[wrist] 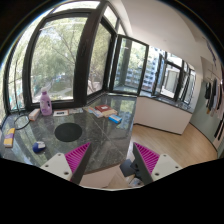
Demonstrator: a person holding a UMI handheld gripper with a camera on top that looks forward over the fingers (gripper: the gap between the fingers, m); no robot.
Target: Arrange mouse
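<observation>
While the hand-held gripper [112,158] hung above the glass counter [95,135] with its fingers spread wide and nothing between them, a pink bottle [45,100] stood near the counter's far left edge. A round dark pad [68,131] lay toward the middle, a small box [113,119] further right. No mouse could be made out for certain, so the arranging seemed not yet begun.

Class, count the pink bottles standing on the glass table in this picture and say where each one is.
1. A pink bottle stands on the far side of the glass table by the window, well beyond the open gripper. Others may be hidden.
</observation>
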